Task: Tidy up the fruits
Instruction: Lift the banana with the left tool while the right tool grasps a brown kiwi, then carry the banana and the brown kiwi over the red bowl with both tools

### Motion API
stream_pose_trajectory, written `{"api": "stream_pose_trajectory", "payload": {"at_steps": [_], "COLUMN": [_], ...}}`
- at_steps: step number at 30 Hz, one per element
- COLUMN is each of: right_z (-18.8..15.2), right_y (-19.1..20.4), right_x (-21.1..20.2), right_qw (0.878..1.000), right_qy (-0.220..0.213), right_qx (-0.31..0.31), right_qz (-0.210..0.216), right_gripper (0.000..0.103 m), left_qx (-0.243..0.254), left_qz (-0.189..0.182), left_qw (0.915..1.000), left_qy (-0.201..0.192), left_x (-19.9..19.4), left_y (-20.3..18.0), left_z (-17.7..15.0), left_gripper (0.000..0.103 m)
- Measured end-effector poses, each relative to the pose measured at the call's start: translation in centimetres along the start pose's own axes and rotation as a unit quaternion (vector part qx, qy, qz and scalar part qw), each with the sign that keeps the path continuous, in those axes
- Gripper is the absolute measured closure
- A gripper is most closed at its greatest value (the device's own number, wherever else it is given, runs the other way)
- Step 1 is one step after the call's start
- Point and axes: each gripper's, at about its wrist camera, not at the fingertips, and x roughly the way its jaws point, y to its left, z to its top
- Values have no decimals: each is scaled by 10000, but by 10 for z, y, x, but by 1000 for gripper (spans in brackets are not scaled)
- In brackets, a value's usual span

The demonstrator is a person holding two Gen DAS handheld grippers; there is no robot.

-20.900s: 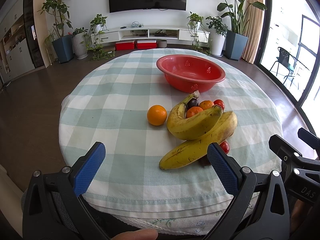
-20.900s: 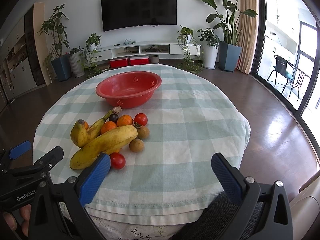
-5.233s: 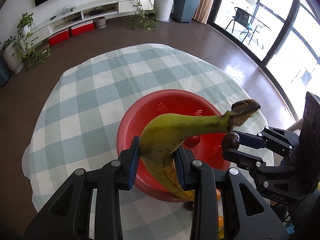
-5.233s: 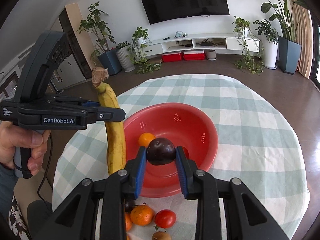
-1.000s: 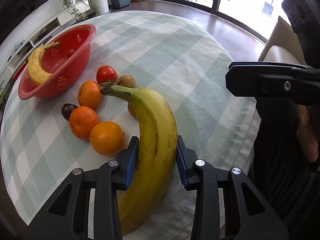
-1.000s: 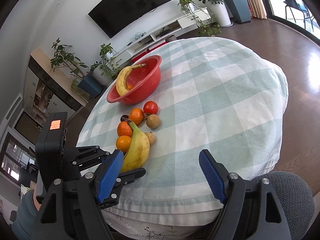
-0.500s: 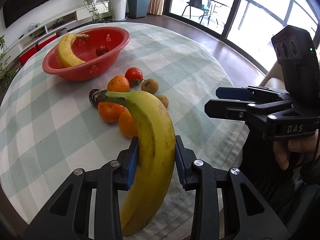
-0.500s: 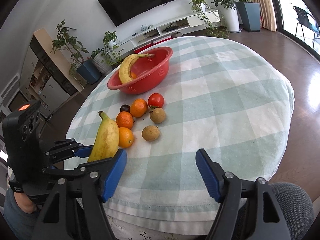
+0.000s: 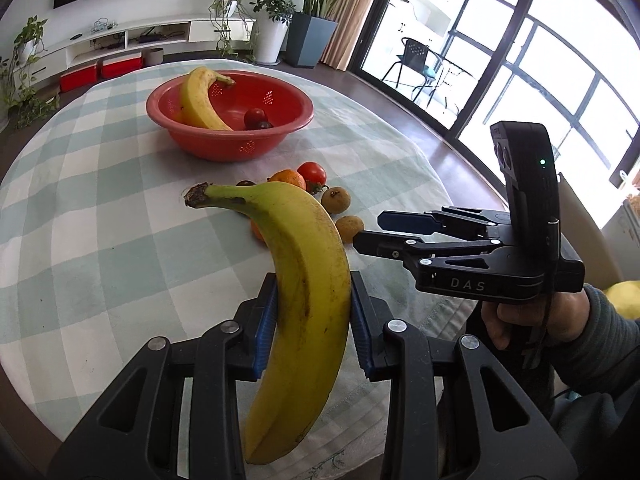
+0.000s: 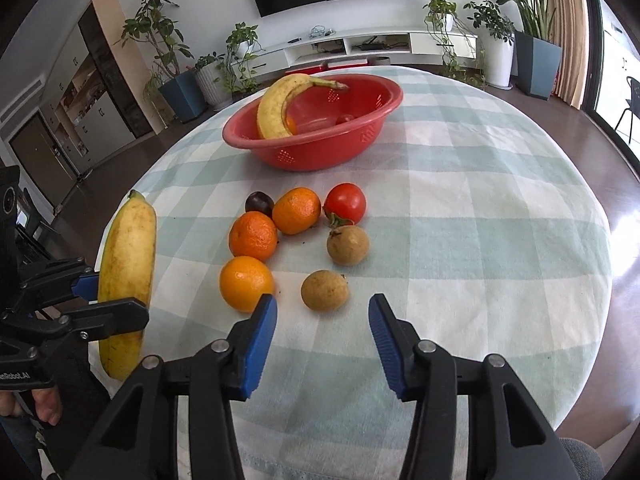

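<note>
My left gripper [image 9: 314, 320] is shut on a yellow banana [image 9: 308, 264], held above the checked tablecloth with its stem towards the red bowl [image 9: 228, 142]. The bowl holds another banana [image 9: 198, 100] and dark round fruit. In the right wrist view the held banana [image 10: 128, 256] stands at the left. My right gripper [image 10: 322, 332] hovers just short of a brown round fruit [image 10: 324, 290]; its jaws are closing with nothing between them. Oranges [image 10: 246, 282], a tomato [image 10: 345, 202], a dark plum [image 10: 259, 202] and a second brown fruit [image 10: 347, 245] lie loose before the bowl [image 10: 320, 152].
The round table [image 10: 500, 240] is covered in a green-and-white checked cloth that hangs over its rim. A person's hand [image 9: 520, 320] grips the right tool. Potted plants, a TV shelf and glass doors stand beyond the table.
The left gripper has lifted and rolled the banana, so its stem now faces the bowl. The right gripper has swung in towards the loose fruit and its jaws have narrowed.
</note>
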Motion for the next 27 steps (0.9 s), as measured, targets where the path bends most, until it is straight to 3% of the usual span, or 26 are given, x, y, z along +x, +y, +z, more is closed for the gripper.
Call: {"api": "stream_pose_trajectory", "payload": {"at_steps": [13, 20, 27], "right_z": [1, 3, 0], "right_y": [9, 6, 7], "right_x": [22, 24, 21], "right_qw": [9993, 9993, 9994], "right_qy": [126, 80, 29], "right_qx": [-281, -277, -284], "right_qz": [-206, -223, -212], "right_gripper": [59, 71, 72], "left_qx": [-273, -272, -262], "left_qz": [-81, -102, -78], "left_qw": [9989, 9985, 9977], "left_qy": [-361, -459, -614], "left_x": [-33, -44, -60], "left_y": [13, 6, -1], "left_z": [-3, -4, -5], "left_gripper": [72, 72, 73]}}
